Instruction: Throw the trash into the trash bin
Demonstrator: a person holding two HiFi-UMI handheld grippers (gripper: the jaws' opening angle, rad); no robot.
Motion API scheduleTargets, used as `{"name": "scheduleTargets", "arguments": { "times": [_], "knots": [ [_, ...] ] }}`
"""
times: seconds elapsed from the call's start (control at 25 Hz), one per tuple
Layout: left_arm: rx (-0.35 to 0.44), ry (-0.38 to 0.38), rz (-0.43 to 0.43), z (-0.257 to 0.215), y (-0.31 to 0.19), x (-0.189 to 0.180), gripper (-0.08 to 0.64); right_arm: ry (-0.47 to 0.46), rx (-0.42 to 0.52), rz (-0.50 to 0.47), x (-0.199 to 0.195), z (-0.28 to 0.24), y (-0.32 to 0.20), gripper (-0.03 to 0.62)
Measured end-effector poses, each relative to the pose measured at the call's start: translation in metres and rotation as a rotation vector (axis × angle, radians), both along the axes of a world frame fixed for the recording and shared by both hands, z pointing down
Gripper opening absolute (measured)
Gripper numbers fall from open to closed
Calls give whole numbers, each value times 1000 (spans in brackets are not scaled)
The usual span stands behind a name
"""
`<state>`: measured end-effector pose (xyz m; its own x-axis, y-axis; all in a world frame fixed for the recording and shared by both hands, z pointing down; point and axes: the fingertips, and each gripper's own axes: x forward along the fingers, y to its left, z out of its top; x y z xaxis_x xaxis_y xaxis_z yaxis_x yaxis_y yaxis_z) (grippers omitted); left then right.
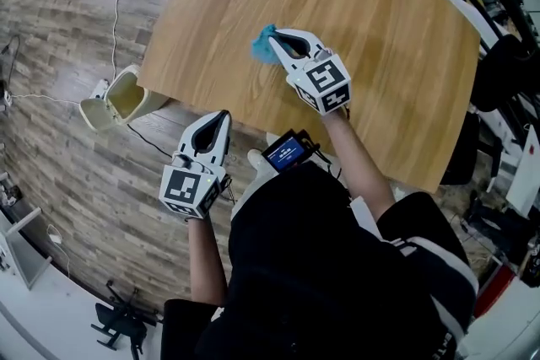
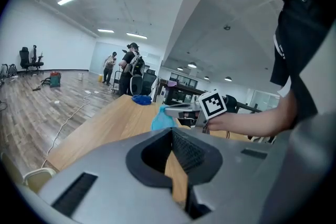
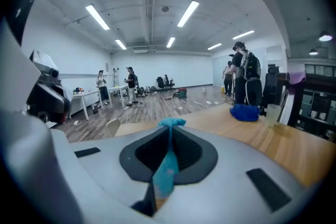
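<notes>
1. Right gripper (image 1: 273,38) is pinching the blue trash (image 1: 262,47) tight between its fingers, just above the counter (image 1: 396,46).
2. Left gripper (image 1: 222,117) is hanging off the counter's edge, fingers pressed together, empty.
3. Trash bin (image 1: 118,97) is sitting open on the floor; the pinch probably should be loosening only once over its mouth.

Bright, even ceiling strip lights (image 3: 100,17); strong fisheye bending, dark corners

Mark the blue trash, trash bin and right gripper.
blue trash (image 1: 262,47): head view, crumpled part sticking out past the jaws.
trash bin (image 1: 149,103): head view, outer wall beside the opening.
right gripper (image 1: 275,38): head view, between its fingertips, shut on the blue trash.
</notes>
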<state>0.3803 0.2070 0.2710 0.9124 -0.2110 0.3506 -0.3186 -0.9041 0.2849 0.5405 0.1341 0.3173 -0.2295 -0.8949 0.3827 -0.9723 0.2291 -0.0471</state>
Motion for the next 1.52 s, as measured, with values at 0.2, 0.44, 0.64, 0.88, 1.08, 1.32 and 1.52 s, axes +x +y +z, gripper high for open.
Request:
{"name": "scheduleTargets", "arguments": {
  "times": [0.2, 0.44, 0.64, 0.88, 1.08, 1.32, 1.52],
  "knots": [
    [80, 62, -6, -37, 7, -12, 5, -37, 221, -44, -34, -108, 17, 9],
    [173, 123, -40, -85, 19, -28, 5, -52, 402, -105, -73, -210, 49, 9],
    [239, 160, -113, -118, 23, -51, 5, -62, 468, -176, -99, -249, 70, 9],
    [263, 188, -237, -141, 18, -74, 5, -94, 476, -269, -119, -255, 64, 9],
    [312, 124, -399, -136, 3, -88, 5, -173, 446, -390, -137, -228, 32, 9],
    [312, 138, -576, -121, -4, -140, 5, -255, 381, -529, -192, -186, 0, 9],
    [266, 145, -694, -109, -24, -205, 5, -278, 307, -613, -262, -161, -21, 9]
  ]
}}
